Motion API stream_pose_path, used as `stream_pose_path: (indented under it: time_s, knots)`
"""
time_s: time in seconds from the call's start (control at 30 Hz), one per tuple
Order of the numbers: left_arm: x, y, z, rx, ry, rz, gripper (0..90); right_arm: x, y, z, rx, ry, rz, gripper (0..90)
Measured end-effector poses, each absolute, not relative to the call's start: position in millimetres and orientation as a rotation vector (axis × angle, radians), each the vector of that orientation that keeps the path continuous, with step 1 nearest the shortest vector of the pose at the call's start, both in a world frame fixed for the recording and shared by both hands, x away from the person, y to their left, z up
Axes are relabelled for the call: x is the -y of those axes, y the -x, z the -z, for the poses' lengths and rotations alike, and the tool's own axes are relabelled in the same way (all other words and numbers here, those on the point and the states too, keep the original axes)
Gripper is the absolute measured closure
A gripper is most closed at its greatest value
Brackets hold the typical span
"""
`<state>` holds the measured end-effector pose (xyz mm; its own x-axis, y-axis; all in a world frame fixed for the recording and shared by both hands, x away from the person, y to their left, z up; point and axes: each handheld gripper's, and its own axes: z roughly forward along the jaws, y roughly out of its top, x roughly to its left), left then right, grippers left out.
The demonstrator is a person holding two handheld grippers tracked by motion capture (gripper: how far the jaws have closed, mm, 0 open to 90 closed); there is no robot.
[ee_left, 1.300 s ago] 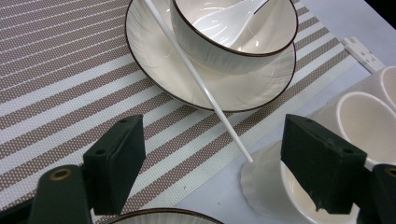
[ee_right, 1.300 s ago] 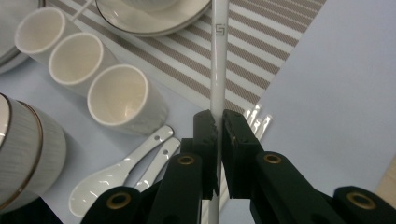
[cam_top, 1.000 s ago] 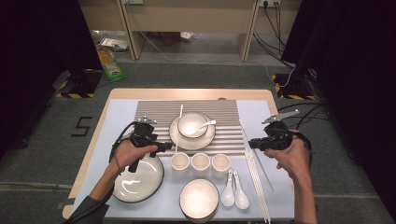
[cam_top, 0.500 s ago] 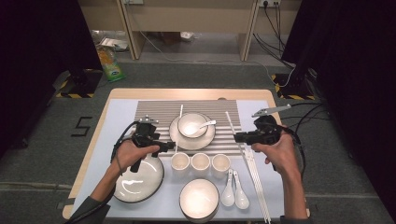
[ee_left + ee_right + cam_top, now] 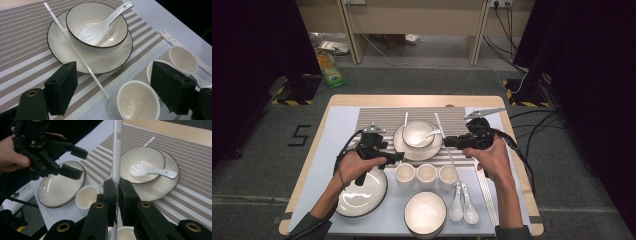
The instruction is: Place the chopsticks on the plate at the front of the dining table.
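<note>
My right gripper [image 5: 448, 142] [image 5: 116, 185] is shut on a white chopstick [image 5: 438, 121] [image 5: 117, 150], held above the table just right of the bowl and plate. The white bowl [image 5: 417, 134] [image 5: 75, 22] holds a white spoon [image 5: 426, 135] [image 5: 100, 25] and sits on a ribbed plate [image 5: 412, 151] [image 5: 110, 62]. A second white chopstick [image 5: 405, 120] [image 5: 75, 48] lies across the plate's left rim. My left gripper [image 5: 398, 156] [image 5: 112, 75] [image 5: 77, 162] hovers open at the plate's lower left, over that chopstick's near end, with nothing between its pads.
Three small white cups [image 5: 426, 173] stand in a row in front of the plate. A large plate [image 5: 362, 195] lies under the left hand, an empty bowl [image 5: 425, 212] near the front edge, two spoons [image 5: 463, 207] beside it, several chopsticks [image 5: 489, 187] at the right. A striped placemat [image 5: 377, 120] lies beneath.
My right gripper has carried the chopstick leftward, from the table's right side to just beside the bowl and plate. The left gripper has stayed put.
</note>
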<state>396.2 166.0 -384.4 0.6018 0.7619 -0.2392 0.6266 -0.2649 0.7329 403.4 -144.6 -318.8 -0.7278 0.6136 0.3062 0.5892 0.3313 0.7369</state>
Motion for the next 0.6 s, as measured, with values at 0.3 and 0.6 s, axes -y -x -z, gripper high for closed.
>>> stream_pose_path:
  time_s: [0.3, 0.6]
  knots:
    - [-160.0, -389.4, 377.5, -1.057, -1.978, -0.181, 20.4, 113.1, -409.6, 317.0, -2.548, -1.116, -1.448, 84.4]
    - [-152.0, -381.1, 368.2, -1.008, -1.938, -0.142, 20.0, 88.5, -416.0, 315.2, -2.542, -1.101, -1.5, 84.4]
